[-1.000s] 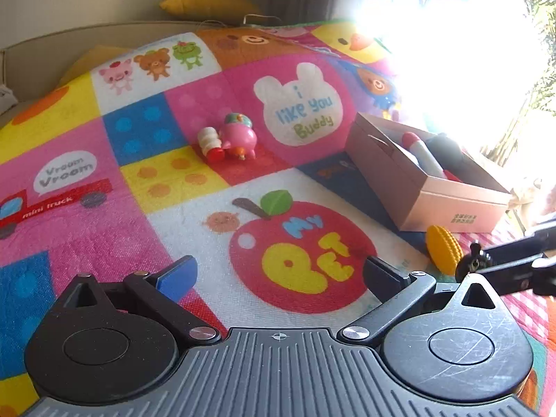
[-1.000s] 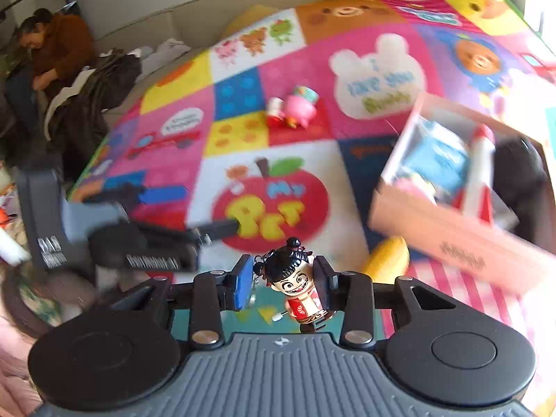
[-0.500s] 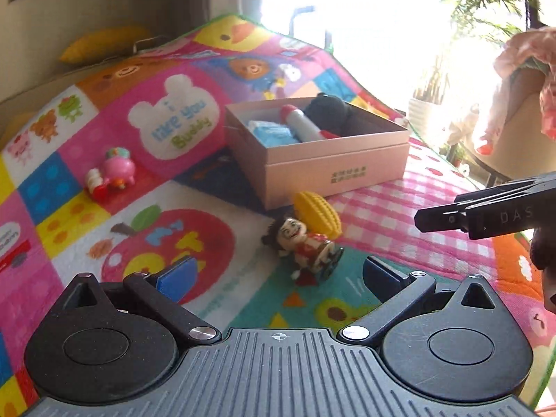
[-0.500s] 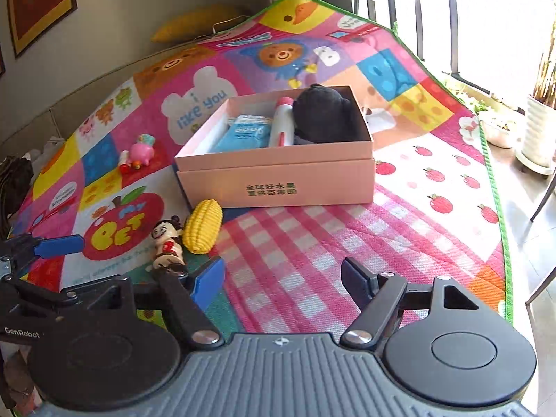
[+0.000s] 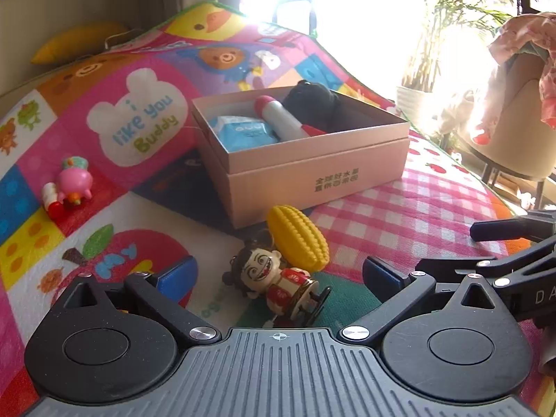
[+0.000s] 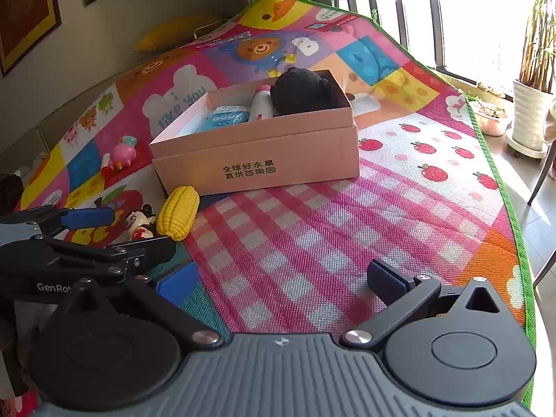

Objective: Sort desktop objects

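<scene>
Covering the whole surface, a woven play mat (image 6: pixel 347 243) of bright cartoon squares and pink gingham, green-edged, runs toward sunlit windows and a potted plant (image 6: pixel 535 69). Mid-mat stands an open pink cardboard box (image 6: pixel 257 160) holding a black plush, a white tube and a blue packet. Before its near-left corner lie a ribbed yellow plastic corn cob (image 5: pixel 299 239) and a glossy doll figurine (image 5: pixel 278 285). Left gripper (image 5: pixel 278 274) gapes around the figurine, pads apart from it; right gripper (image 6: pixel 281 278) is opening, empty.

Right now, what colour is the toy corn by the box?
Yellow corn, clearest in the left wrist view.
</scene>
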